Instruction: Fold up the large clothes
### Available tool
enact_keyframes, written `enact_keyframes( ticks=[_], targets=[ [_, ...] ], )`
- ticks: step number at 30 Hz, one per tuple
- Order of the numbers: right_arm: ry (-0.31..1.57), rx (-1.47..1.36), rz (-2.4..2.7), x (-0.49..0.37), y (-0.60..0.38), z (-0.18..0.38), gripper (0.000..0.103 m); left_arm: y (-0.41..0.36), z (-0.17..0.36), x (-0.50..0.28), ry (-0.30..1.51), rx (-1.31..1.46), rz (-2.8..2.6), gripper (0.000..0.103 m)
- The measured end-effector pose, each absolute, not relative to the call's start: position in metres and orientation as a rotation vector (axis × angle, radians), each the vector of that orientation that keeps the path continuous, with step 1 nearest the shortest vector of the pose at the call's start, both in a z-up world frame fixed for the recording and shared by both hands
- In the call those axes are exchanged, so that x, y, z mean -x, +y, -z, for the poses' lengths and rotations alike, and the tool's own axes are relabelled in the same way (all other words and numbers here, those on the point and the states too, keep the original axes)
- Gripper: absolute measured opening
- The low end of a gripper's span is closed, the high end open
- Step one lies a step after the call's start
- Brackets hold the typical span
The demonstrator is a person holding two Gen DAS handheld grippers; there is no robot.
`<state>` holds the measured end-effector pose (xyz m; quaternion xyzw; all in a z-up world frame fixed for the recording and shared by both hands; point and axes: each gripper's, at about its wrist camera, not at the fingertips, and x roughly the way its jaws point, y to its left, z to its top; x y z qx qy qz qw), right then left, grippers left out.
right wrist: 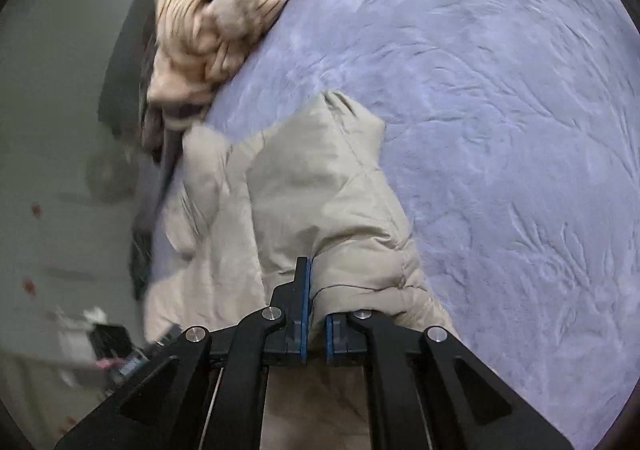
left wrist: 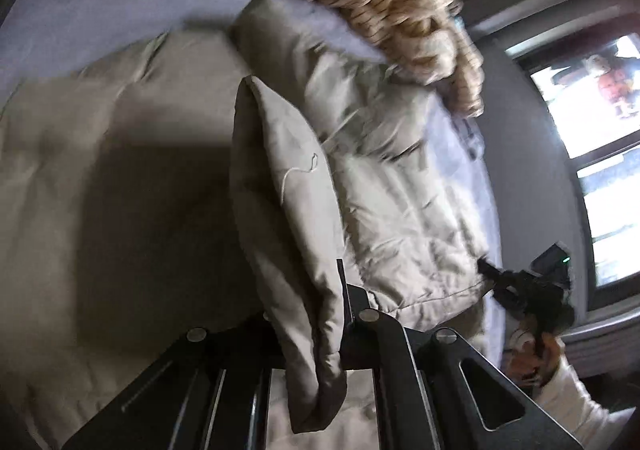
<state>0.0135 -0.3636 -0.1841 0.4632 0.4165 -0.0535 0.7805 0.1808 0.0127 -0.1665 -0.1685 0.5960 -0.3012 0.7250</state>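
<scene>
Left gripper [left wrist: 344, 314] is clamped on a fold of the beige jacket [left wrist: 280, 177], which lies across the bed [left wrist: 80, 17]. Right gripper [right wrist: 316, 314] pinches another edge. Both corners seem gripped; next they must lift together and fold over.

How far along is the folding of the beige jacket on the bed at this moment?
Early stage. Done: the beige padded jacket is spread on the lavender bedcover. In hand: the left gripper is shut on a raised flap of it, and the right gripper is shut on its edge. Left: no neat fold shows yet, and the striped cream pile at the bed's far edge lies untouched.
</scene>
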Motion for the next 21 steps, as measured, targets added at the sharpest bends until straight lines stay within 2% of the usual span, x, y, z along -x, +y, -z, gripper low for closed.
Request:
enact_keyframes(
  ticks=[5,8,9,10,11,12,14,15,18,21],
  targets=[
    [0.984,-0.937,0.16,-0.005,-0.352,0.215,0.006,0.017,0.188,-0.177,1.336,0.3,0.585,0.015],
    [0.994,-0.934,0.169,-0.005,-0.353,0.211,0.007,0.027,0.178,-0.175,1.317,0.265,0.518,0.035],
    [1.012,-0.909,0.165,-0.004,-0.351,0.204,0.012,0.034,0.17,-0.174,1.293,0.23,0.469,0.05],
    [1.037,-0.879,0.158,-0.002,-0.35,0.199,0.022,0.041,0.163,-0.172,1.267,0.208,0.427,0.06],
    [1.071,-0.828,0.135,0.0,-0.346,0.19,0.03,0.047,0.158,-0.172,1.245,0.196,0.403,0.06],
    [1.081,-0.794,0.117,0.005,-0.343,0.183,0.046,0.053,0.151,-0.172,1.221,0.186,0.384,0.059],
    [1.058,-0.704,0.069,0.016,-0.335,0.163,0.058,0.065,0.139,-0.173,1.187,0.189,0.39,0.047],
    [1.019,-0.674,0.055,0.023,-0.336,0.15,0.058,0.067,0.135,-0.174,1.181,0.192,0.4,0.03],
    [0.92,-0.705,0.115,0.026,-0.355,0.136,0.058,0.056,0.126,-0.181,1.156,0.197,0.458,0.027],
    [0.863,-0.881,0.19,0.015,-0.39,0.155,0.058,0.026,0.127,-0.189,1.149,0.19,0.497,0.027]
  ],
)
